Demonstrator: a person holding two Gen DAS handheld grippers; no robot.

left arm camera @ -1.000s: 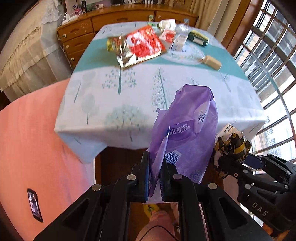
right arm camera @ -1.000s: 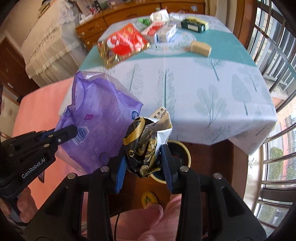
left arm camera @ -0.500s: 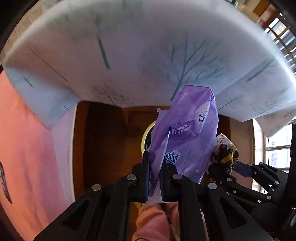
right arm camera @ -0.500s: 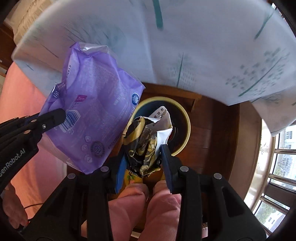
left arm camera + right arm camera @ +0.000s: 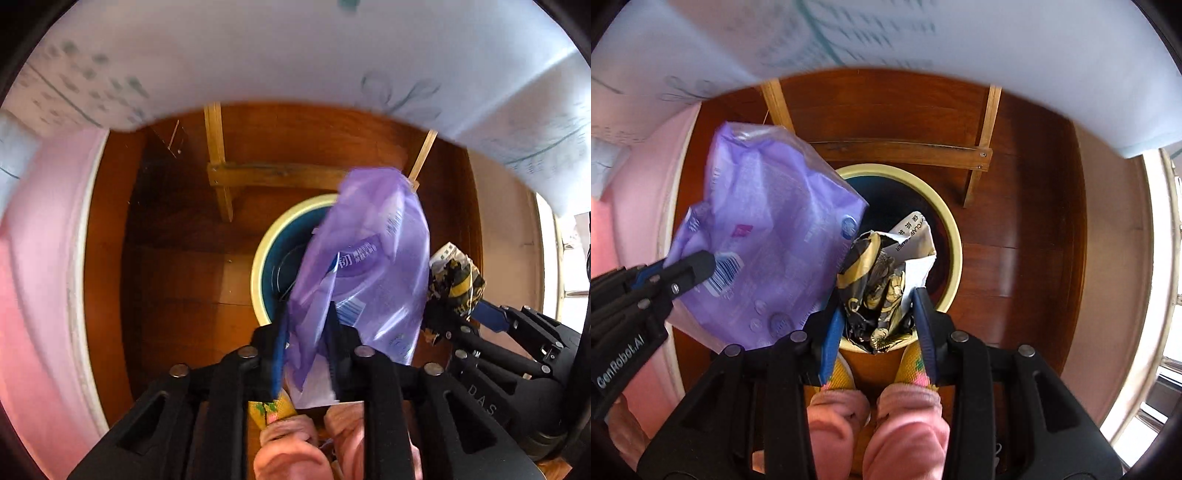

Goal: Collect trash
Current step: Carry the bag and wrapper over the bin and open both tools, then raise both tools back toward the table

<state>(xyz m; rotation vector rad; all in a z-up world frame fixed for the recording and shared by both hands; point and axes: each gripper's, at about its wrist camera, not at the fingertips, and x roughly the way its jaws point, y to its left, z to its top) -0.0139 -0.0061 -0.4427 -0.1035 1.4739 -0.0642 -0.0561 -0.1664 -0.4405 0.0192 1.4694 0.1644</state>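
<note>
My left gripper (image 5: 306, 321) is shut on a purple plastic pack (image 5: 369, 258) and holds it over the round bin (image 5: 258, 266) with a cream rim and dark inside. The pack also shows in the right wrist view (image 5: 775, 236), pinched by the left gripper (image 5: 698, 266). My right gripper (image 5: 877, 306) is shut on a crumpled black-and-gold wrapper (image 5: 882, 273), held above the bin (image 5: 955, 251). The wrapper and right gripper show at the right of the left wrist view (image 5: 454, 280).
The bin stands on a wooden floor (image 5: 1015, 229) under the table. The tablecloth edge (image 5: 295, 74) hangs overhead and wooden table legs (image 5: 982, 147) stand behind the bin. A pink bed cover (image 5: 33, 295) lies left. The person's pink trousers and slippers (image 5: 879, 406) are below.
Both grippers have swung down from the tabletop to the floor under it. The bin has come into full view, now directly beneath the purple pack and the wrapper.
</note>
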